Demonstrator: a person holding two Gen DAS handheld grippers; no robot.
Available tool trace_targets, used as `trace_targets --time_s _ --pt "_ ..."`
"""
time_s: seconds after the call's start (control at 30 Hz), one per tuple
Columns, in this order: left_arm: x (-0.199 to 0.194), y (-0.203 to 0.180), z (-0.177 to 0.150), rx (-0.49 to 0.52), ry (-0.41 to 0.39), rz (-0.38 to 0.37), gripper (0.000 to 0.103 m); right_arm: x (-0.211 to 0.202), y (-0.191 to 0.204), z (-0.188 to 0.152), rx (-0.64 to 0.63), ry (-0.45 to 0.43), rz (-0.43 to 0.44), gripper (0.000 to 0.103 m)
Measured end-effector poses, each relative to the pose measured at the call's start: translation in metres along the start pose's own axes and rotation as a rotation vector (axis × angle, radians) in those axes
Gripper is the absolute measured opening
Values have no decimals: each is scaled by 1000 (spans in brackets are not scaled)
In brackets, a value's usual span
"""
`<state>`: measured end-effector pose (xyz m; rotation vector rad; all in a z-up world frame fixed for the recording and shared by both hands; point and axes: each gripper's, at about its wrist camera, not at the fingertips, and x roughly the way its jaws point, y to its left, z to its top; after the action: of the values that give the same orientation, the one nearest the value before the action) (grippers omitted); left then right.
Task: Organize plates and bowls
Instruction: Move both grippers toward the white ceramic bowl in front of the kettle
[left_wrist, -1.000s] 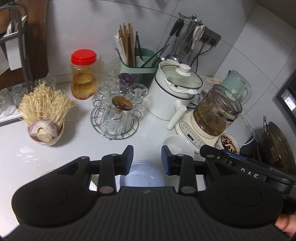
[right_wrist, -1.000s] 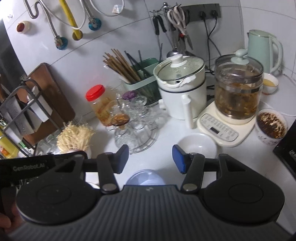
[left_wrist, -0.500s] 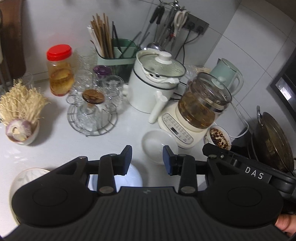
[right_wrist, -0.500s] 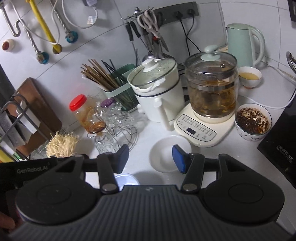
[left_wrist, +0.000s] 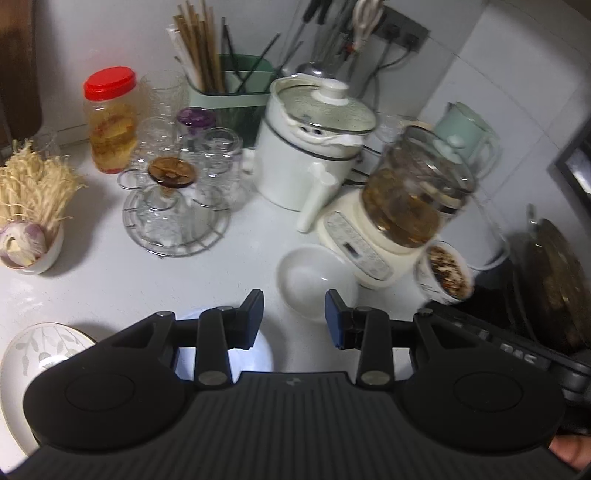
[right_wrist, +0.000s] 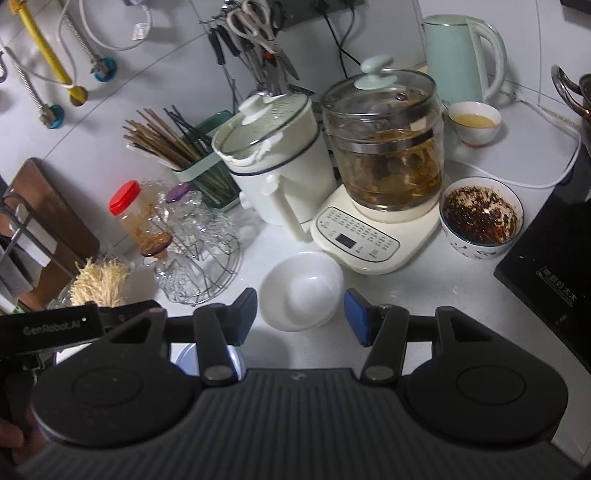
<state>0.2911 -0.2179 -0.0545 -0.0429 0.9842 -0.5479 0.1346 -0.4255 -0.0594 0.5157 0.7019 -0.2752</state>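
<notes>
Right wrist view: your right gripper (right_wrist: 300, 314) hangs part-open and empty, white bowl (right_wrist: 301, 290) just ahead between its fingers.

Bare counter (right_wrist: 424, 295) right of white bowl (right_wrist: 301, 290) — glass kettle (right_wrist: 384, 147) crowds behind.

"GenRobot.AI" on left gripper (right_wrist: 51, 326) (white lettering), unreadable characters on black cooktop (right_wrist: 554, 295)
</notes>
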Motion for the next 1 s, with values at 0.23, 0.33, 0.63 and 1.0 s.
trace_targets --time_s 0.23,0.33,0.63,1.0 --pt "33 8 9 -34 41 -2 42 18 -15 -2 49 46 -20 55" --pt "49 6 13 -29 60 3 45 29 -20 0 60 68 -25 55" --pt "97 11 25 -84 72 15 52 71 -40 2 92 115 -53 55" --pt "155 18 31 -57 110 5 52 121 -59 4 161 145 -41 55"
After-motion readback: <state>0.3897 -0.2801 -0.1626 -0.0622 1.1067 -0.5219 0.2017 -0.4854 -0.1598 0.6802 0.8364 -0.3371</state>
